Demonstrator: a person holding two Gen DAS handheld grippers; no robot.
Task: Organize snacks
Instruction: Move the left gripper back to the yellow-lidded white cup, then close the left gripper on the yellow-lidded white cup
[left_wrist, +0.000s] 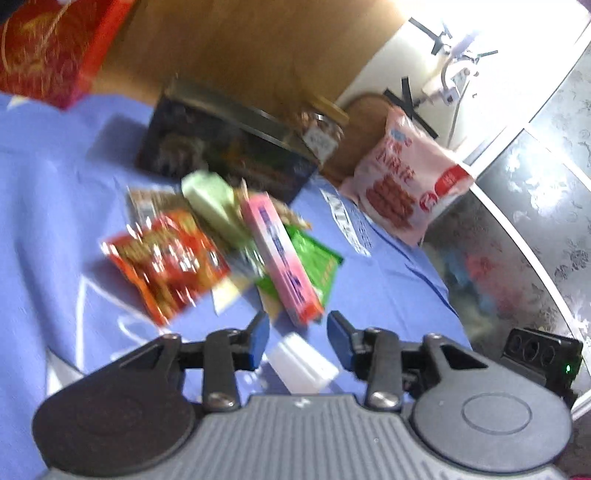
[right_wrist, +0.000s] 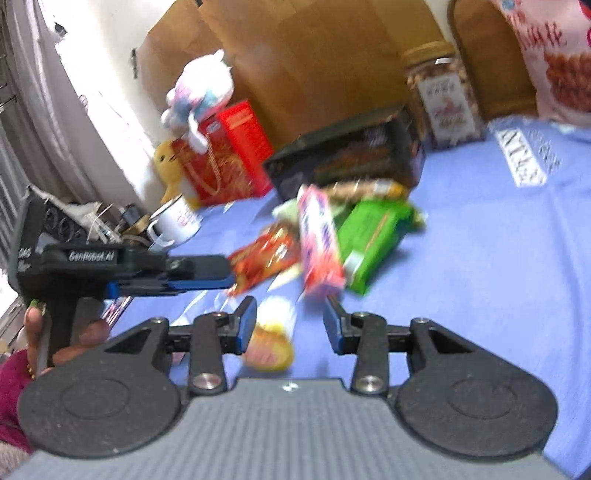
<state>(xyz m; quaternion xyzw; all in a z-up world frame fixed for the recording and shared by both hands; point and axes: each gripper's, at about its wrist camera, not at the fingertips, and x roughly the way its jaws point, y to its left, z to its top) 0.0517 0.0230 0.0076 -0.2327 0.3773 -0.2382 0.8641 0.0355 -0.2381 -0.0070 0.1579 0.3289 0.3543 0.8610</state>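
Observation:
A heap of snacks lies on the blue cloth (left_wrist: 44, 206): a red packet (left_wrist: 166, 262), a pink box (left_wrist: 280, 254), a green packet (left_wrist: 317, 262) and a pale green pack (left_wrist: 210, 199). My left gripper (left_wrist: 297, 325) is open just short of the pink box's near end, with a white pack (left_wrist: 303, 363) on the cloth between its jaws. My right gripper (right_wrist: 290, 314) is open above a yellow-and-white packet (right_wrist: 271, 339), close to the pink box (right_wrist: 319, 240), green packet (right_wrist: 373, 240) and red packet (right_wrist: 266, 254). The left gripper (right_wrist: 199, 278) shows side-on in the right wrist view.
A dark box (left_wrist: 221, 147), a nut jar (left_wrist: 319, 133) and a big pink bag (left_wrist: 406, 184) stand behind the heap against a wooden board (left_wrist: 258, 48). A red box (right_wrist: 229, 155), plush toys (right_wrist: 199, 88) and a white mug (right_wrist: 173, 221) stand at the left. The table edge (left_wrist: 439, 280) falls away at the right.

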